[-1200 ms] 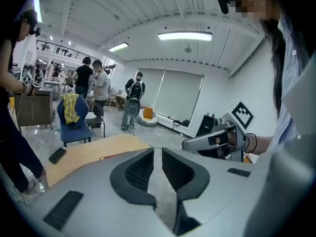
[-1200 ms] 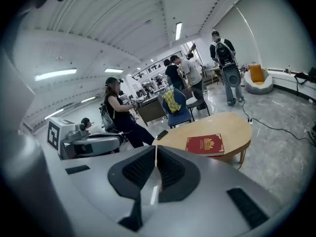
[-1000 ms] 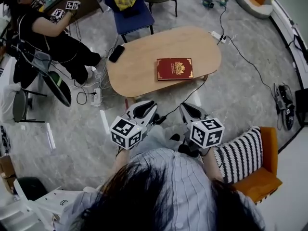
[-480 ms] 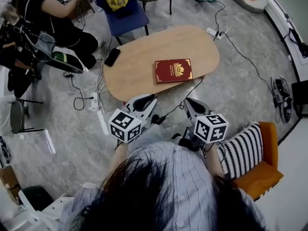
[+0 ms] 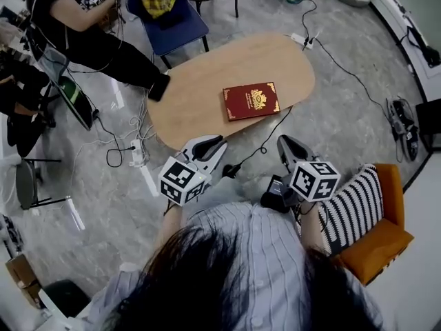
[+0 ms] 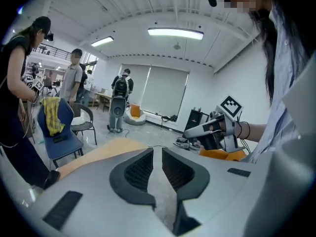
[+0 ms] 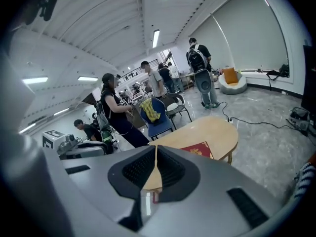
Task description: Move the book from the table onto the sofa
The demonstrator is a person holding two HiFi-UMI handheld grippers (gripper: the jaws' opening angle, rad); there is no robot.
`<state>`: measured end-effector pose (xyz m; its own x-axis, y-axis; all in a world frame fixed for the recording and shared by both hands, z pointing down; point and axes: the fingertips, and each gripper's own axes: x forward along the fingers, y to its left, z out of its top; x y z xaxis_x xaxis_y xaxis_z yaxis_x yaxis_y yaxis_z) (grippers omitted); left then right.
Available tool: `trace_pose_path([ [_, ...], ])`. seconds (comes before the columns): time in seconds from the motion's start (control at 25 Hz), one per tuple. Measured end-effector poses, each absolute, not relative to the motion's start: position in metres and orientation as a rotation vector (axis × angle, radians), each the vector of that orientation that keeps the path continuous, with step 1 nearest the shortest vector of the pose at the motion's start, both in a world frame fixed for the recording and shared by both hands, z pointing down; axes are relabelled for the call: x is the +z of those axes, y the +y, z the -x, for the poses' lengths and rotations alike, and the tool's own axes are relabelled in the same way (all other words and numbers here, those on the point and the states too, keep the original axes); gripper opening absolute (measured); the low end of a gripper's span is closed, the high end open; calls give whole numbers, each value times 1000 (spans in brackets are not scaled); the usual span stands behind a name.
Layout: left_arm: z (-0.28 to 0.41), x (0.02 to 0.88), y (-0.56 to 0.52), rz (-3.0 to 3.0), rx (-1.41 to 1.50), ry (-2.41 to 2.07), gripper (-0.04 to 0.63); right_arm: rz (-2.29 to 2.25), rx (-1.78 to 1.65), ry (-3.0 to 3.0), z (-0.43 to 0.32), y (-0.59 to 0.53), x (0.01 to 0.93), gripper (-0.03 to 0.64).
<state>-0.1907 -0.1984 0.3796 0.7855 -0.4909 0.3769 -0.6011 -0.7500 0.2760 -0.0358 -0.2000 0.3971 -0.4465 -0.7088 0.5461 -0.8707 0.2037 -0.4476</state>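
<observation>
A red book (image 5: 251, 101) with gold ornament lies flat on the oval wooden table (image 5: 200, 88), toward its right half. It also shows in the right gripper view as the red book (image 7: 200, 150) beyond the jaws. My left gripper (image 5: 215, 143) hangs just off the table's near edge, shut and empty. My right gripper (image 5: 284, 143) is beside it to the right, also shut with nothing held. Both are well short of the book. The orange sofa (image 5: 382, 243) with a striped cushion (image 5: 348, 209) stands at the lower right.
A blue chair (image 5: 172, 19) draped with yellow cloth stands behind the table. A seated person (image 5: 83, 33) stretches a leg to the table's left edge. Cables and a power strip (image 5: 134, 154) cross the floor near the table. Shoes (image 5: 400, 116) lie at the right.
Both grippers have drifted slightly, the right one further right and lower in the picture. The book has not moved. The seated person's leg now reaches the table's left edge.
</observation>
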Motion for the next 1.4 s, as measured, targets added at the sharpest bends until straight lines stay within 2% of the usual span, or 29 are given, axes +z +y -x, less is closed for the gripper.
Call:
trace_pose_path([
  [0.68, 182, 401, -217, -2567, 328, -777, 49, -1579, 1022, -2181, 3, -217, 403, 26],
  [1.4, 156, 542, -300, -2241, 517, -783, 57, -1295, 993, -2119, -67, -323, 523, 28],
])
